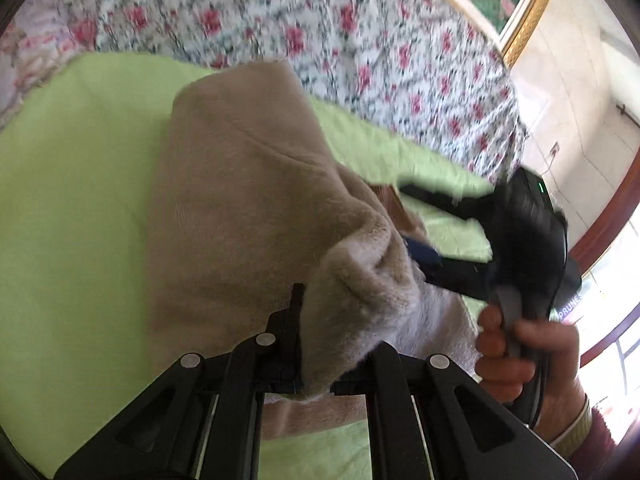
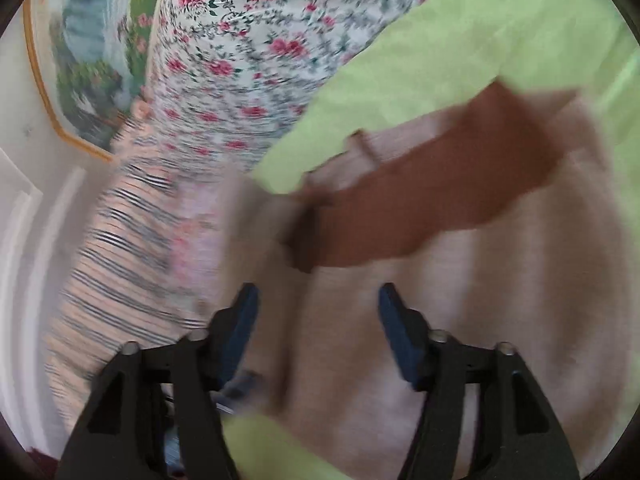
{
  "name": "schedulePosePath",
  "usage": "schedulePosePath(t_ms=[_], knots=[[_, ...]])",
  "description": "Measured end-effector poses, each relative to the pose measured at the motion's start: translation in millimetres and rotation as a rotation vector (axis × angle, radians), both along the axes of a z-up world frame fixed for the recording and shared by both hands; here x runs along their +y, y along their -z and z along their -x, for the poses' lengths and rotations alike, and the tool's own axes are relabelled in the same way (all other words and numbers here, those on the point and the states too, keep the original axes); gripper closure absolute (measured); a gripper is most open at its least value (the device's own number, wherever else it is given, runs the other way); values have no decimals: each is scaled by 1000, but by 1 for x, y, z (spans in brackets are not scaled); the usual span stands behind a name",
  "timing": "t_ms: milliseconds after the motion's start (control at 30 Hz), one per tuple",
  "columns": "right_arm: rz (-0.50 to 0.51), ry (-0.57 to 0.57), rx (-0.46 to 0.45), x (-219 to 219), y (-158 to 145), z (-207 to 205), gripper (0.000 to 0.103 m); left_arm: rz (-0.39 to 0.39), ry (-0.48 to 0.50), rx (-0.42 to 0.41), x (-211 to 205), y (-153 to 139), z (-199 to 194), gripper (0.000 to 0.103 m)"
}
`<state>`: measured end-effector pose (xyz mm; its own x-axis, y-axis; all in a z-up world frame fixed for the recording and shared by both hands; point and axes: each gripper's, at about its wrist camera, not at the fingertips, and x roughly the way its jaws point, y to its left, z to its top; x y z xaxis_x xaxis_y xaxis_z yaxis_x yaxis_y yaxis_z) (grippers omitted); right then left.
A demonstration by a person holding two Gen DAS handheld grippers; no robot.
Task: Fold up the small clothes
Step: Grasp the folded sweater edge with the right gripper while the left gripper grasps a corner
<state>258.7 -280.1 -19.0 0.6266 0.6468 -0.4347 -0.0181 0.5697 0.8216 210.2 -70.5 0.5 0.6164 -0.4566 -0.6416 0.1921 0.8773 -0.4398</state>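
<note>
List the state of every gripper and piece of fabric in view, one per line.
Left gripper: shut on the beige fleece garment.
Right gripper: open, fingers spread, holding nothing.
Beige fleece garment: partly folded, one end lifted.
Green sheet: spread flat under the garment.
Floral bedcover: lying beyond the sheet.

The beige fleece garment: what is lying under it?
Under the beige fleece garment a light green cloth shows all around its edges. The left gripper lifts one bunched part. What is beneath the green cloth is covered.
</note>
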Motion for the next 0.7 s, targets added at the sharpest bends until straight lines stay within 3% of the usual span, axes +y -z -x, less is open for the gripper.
schedulePosePath(t_ms=[167,233,300,333,400,533,700], knots=[[15,-79,43,28,9,-49,25,-14,15,7,-8,6,-3,97],[33,-119,45,42,7,-69,28,-21,14,8,-9,5,-3,97],[125,-133,80,55,4,-87,63,-41,12,7,-12,2,-4,97],[155,-131,82,58,-2,-91,86,-55,11,3,-13,0,-3,97],[144,-137,30,56,-20,-87,87,-66,15,-18,-14,-7,3,97],[269,-121,-88,36,-64,-53,87,-14,67,-51,-36,-28,9,96],[404,-36,-29,-31,-62,-24,87,17,163,-16,-97,-16,5,96]])
